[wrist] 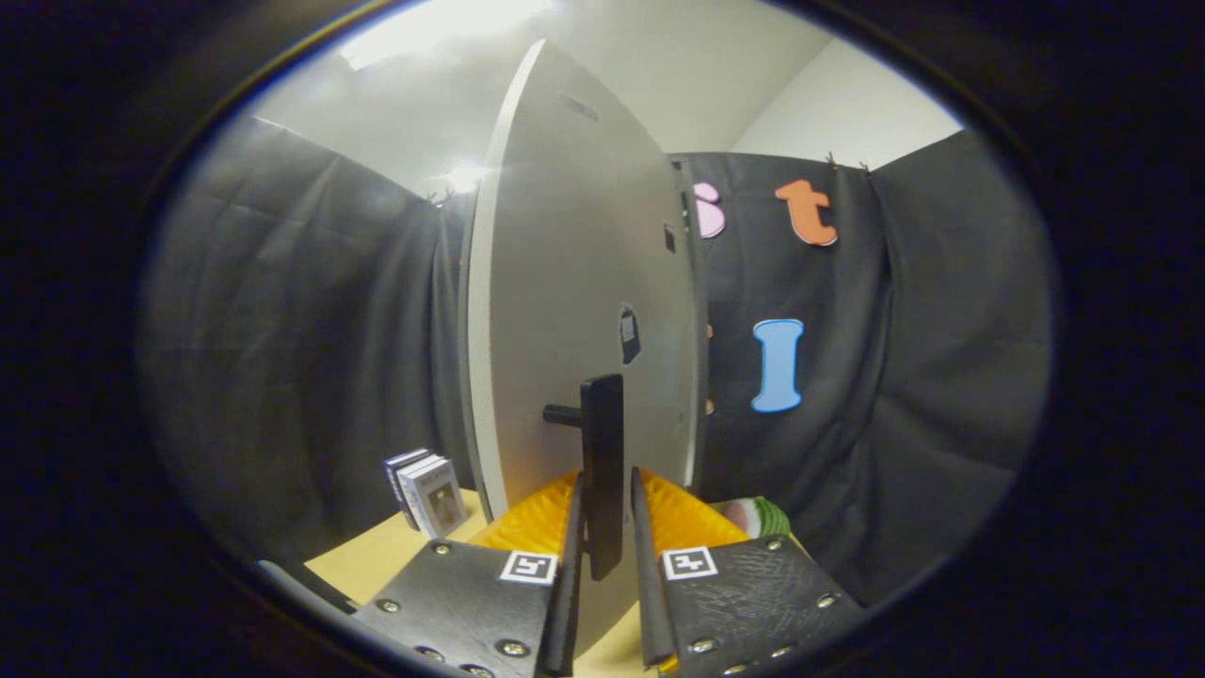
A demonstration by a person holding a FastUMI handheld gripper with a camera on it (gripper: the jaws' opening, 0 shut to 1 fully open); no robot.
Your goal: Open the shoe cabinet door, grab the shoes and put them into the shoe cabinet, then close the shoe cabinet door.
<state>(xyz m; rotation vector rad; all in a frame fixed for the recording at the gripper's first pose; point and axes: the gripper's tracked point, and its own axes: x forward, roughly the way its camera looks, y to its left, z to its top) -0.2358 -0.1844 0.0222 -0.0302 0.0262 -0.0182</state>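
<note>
The fingers (602,527) seem clamped on the black handle (602,471) of the cabinet door (574,282); a crooked pull could slip them off

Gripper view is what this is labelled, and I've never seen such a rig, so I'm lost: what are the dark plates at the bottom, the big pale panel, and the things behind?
The camera rides on a hand-held gripper and looks along its two fingers, the dark plates at the bottom. Between them stands a black bar handle fixed to the pale cabinet door, seen nearly edge-on. The fingers flank the handle closely; I cannot tell whether they press on it. On the wooden table, left of the door, stand small boxes. A green and white object peeks out on the right.
</note>
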